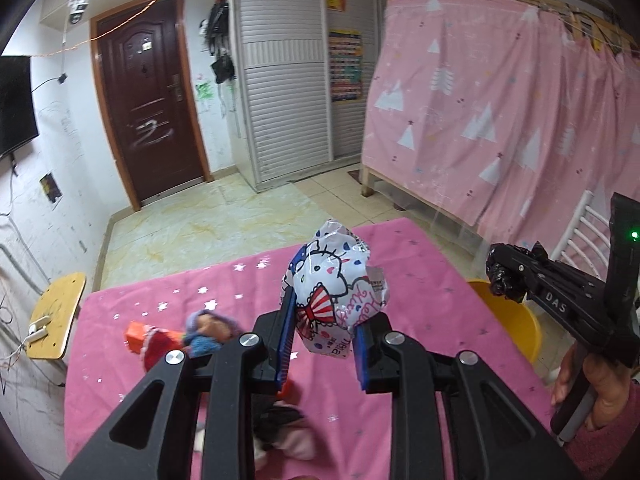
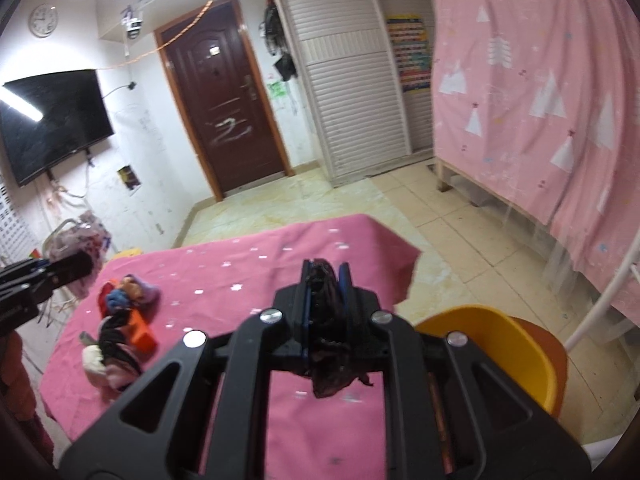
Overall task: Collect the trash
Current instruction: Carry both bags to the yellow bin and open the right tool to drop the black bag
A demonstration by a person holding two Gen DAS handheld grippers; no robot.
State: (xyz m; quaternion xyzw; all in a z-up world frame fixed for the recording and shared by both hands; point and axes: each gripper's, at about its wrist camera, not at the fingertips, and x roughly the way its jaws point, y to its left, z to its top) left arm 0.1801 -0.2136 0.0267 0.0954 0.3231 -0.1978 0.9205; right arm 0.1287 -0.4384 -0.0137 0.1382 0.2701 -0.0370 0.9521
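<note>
My left gripper (image 1: 323,320) is shut on a crumpled white Hello Kitty wrapper (image 1: 340,284) and holds it above the pink tablecloth (image 1: 440,280). My right gripper (image 2: 326,280) is shut on a crumpled black plastic bag (image 2: 332,344), whose tail hangs below the fingers. The right gripper also shows in the left wrist view (image 1: 506,276), to the right, above the yellow bin (image 1: 516,320). In the right wrist view the yellow bin (image 2: 500,344) stands just right of the table. The left gripper's body shows at that view's left edge.
A pile of small dolls and cloth (image 1: 192,332) lies on the table's left part; it also shows in the right wrist view (image 2: 120,320). A yellow stool (image 1: 56,316) stands left of the table. A pink curtained bed (image 2: 540,100) is on the right.
</note>
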